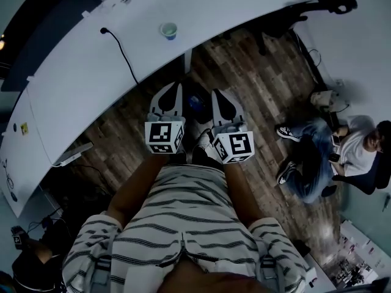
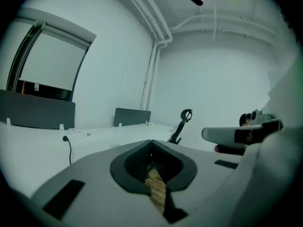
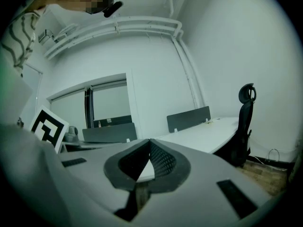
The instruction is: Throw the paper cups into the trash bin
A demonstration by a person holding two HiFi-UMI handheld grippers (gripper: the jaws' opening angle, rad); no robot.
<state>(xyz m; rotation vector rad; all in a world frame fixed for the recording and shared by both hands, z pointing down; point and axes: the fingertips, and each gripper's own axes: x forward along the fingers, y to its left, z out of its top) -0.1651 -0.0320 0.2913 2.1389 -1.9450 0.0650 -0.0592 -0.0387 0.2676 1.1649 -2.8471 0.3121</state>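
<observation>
A paper cup (image 1: pixel 168 30) with a blue base stands upright on the long white curved table (image 1: pixel 73 84), near its front edge. My left gripper (image 1: pixel 175 88) and right gripper (image 1: pixel 220 94) hang side by side over the wooden floor, just short of the table and below the cup in the head view. In the left gripper view the left gripper (image 2: pixel 151 142) has its jaws closed tip to tip with nothing between them. The right gripper (image 3: pixel 150 141) looks the same in its own view. A dark round thing with something blue in it (image 1: pixel 195 102) sits on the floor between the grippers; I cannot tell whether it is the bin.
A black cable (image 1: pixel 124 55) runs across the table. A black office chair (image 1: pixel 327 3) stands at the table's right end. A person (image 1: pixel 342 154) sits on the floor at the right. Grey desk dividers (image 3: pixel 188 118) line the table's far side.
</observation>
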